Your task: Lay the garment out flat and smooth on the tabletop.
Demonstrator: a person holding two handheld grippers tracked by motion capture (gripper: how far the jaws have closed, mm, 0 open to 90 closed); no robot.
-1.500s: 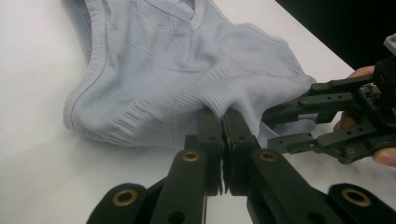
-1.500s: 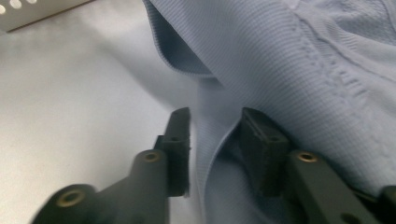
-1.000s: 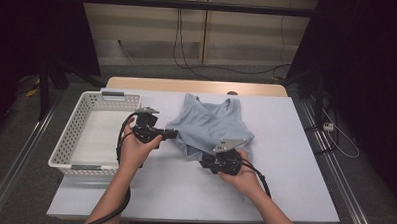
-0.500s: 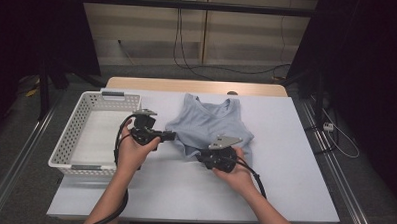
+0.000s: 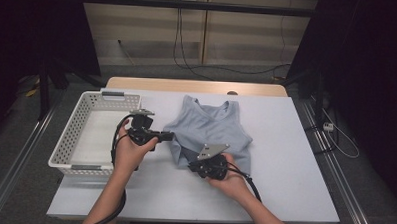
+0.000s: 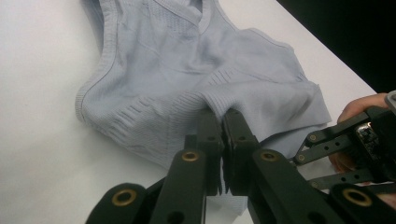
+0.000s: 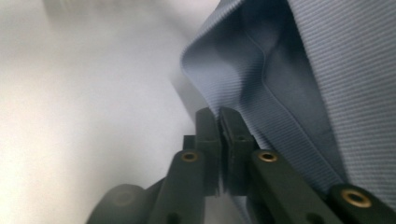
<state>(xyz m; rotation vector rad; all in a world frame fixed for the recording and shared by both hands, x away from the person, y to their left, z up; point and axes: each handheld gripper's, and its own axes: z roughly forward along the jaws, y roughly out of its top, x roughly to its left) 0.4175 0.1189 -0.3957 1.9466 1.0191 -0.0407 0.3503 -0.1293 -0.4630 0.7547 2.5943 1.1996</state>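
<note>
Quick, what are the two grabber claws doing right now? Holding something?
Left gripper: shut on a fold of the light blue top.
Right gripper: jaws just closed, shut on the top's ribbed hem.

Lab: black curtains [image 5: 368, 73], bench [image 5: 295, 160]

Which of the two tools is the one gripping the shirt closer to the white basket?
The left tool, pinching the grey shirt at its side edge facing the white basket. The right tool grips the shirt's near hem, farther from the basket.
</note>
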